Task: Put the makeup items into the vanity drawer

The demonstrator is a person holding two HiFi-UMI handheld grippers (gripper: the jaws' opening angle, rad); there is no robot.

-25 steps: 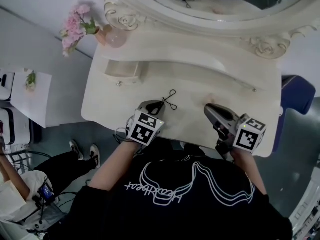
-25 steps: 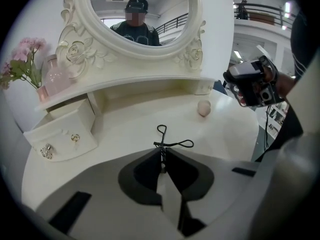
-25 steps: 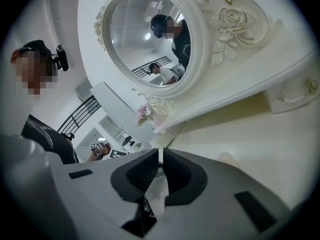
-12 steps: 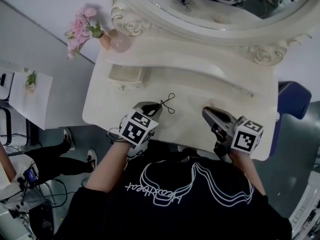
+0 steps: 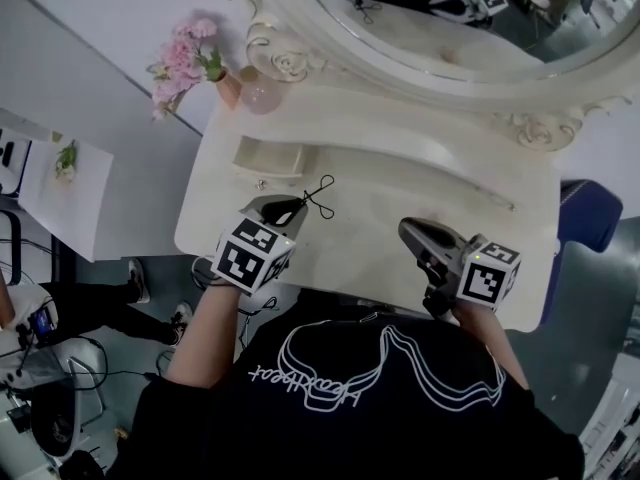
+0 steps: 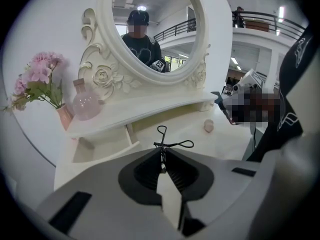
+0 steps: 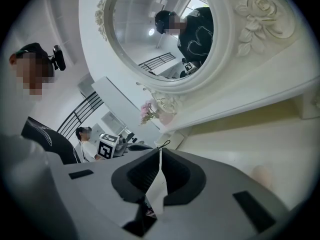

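The left tongs [image 5: 297,206], clamped on the black eyelash curler [image 5: 320,196], are rising off the worktop [image 5: 390,193] and closing on the open drawer [image 5: 268,158], so the drop-in appears to be next. The right tongs [image 5: 405,226] are staying shut and empty, well right of the drawer. The curler is hanging just right of the drawer's front rim, with bare worktop beneath.
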